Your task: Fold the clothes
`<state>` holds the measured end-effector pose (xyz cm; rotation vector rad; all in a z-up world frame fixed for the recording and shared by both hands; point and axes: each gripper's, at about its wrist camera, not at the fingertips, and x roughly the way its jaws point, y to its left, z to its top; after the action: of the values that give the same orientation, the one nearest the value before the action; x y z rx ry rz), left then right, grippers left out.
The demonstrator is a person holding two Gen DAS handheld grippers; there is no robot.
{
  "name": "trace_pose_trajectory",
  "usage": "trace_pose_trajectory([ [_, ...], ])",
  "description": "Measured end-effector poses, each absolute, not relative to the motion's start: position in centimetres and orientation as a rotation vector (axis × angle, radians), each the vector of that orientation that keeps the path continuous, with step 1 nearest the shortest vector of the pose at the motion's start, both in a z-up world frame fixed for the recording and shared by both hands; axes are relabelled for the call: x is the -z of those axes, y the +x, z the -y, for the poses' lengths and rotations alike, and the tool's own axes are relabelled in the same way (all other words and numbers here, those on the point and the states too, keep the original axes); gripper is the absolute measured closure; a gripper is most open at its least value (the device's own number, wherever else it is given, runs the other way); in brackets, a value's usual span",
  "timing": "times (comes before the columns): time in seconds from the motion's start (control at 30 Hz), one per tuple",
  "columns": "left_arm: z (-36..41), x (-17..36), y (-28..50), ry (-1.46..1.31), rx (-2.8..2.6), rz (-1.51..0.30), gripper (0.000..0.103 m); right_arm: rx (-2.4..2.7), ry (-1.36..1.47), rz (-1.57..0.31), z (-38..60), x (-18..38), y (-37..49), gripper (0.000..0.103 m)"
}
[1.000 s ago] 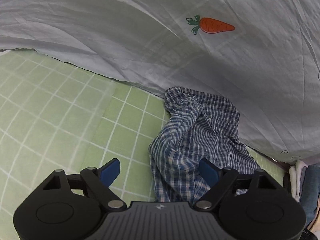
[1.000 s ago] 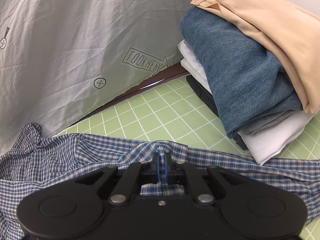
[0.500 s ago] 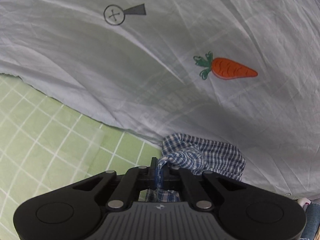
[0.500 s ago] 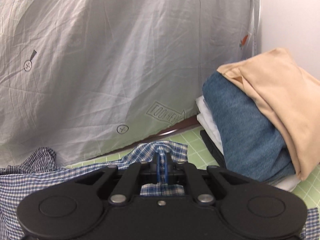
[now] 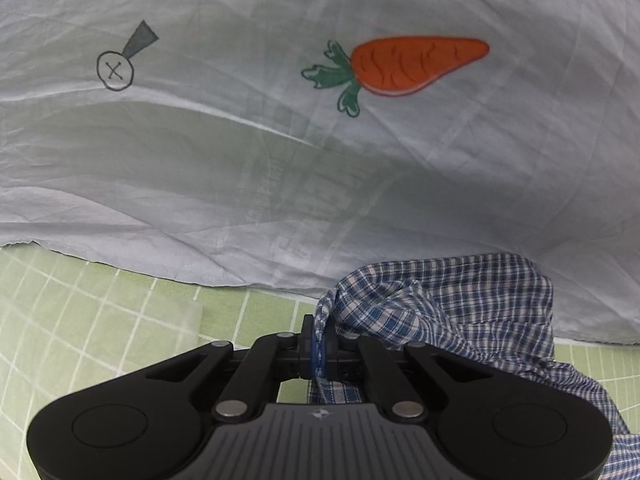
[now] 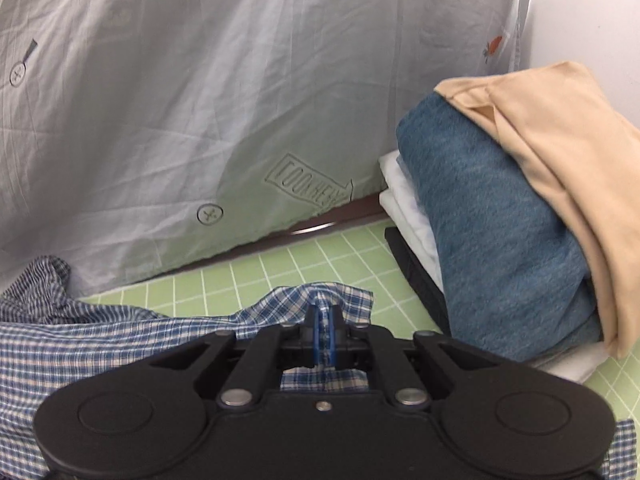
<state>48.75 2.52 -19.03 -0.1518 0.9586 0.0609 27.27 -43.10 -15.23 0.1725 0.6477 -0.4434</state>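
Checked shirt [image 5: 460, 312], blue and white, rumpled, bunched over the green gridded worktop [image 5: 100, 312] just before the pale printed sheet [image 5: 280, 160]. Now pinched at both ends: left gripper [image 5: 320, 346], wide open a second ago, clamped on a crumpled edge; right gripper [image 6: 324, 334] closed on another, possibly the hem. Ready for spreading flat, probably.

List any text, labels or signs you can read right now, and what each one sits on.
"LOOK HERE", in an arrow-shaped box: printed on the pale backdrop sheet, showing mirrored and faint, so this reading is uncertain.
Crossed-circle marks and a carrot picture: on the same sheet, signs only, no letters.
Small emblem on the left gripper body: too small to read.
Plaid shirt, folded stack, green grid mat: no text visible.
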Motion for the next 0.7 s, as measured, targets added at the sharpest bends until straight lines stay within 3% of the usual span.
trace_pose_trajectory([
  [0.33,-2.1,22.3,49.6,-0.097,-0.078,-1.022,0.095,0.458,0.184,-0.743,43.5,18.9,28.4,0.098],
  [0.43,-2.4,21.5,49.4,-0.086,-0.08,-1.039,0.067,0.467,0.205,-0.757,43.5,19.3,28.4,0.098],
  [0.5,-2.8,20.3,48.7,-0.081,-0.078,-1.017,0.036,0.471,0.208,-0.748,43.4,19.0,28.2,0.098],
  [0.57,-3.1,18.7,47.5,-0.08,-0.072,-0.984,0.02,0.472,0.202,-0.731,43.0,18.4,27.8,0.098],
  [0.7,-3.8,15.2,44.2,-0.079,-0.068,-0.917,0.015,0.459,0.142,-0.659,41.5,15.6,26.5,0.098],
])
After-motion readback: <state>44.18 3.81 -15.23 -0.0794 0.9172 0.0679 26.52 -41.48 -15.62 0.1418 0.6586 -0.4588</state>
